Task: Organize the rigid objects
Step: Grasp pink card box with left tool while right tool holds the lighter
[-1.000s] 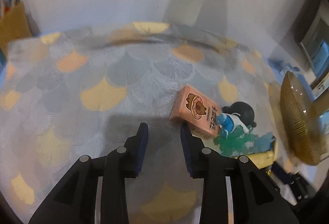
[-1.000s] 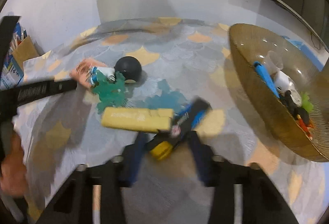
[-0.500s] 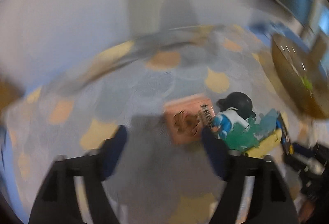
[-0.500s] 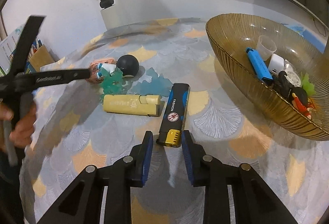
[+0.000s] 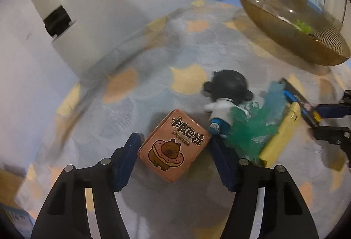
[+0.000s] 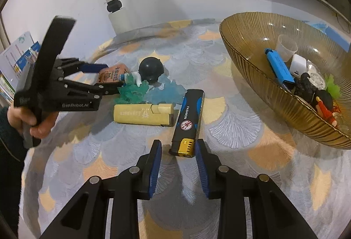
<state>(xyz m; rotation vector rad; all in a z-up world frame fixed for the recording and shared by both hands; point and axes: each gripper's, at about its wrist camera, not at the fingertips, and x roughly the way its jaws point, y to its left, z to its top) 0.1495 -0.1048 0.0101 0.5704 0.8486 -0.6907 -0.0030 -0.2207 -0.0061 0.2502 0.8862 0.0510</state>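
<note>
Closing my left claw (image 5: 175,157) around the pink card box (image 5: 173,147), pads not yet pressing it. My right claw (image 6: 178,162) stands narrowly parted at the black lighter (image 6: 187,122), pinching nothing.

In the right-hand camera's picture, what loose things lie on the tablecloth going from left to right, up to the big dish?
Pink card box → yellow lighter → black and blue lighter → amber bowl.
</note>
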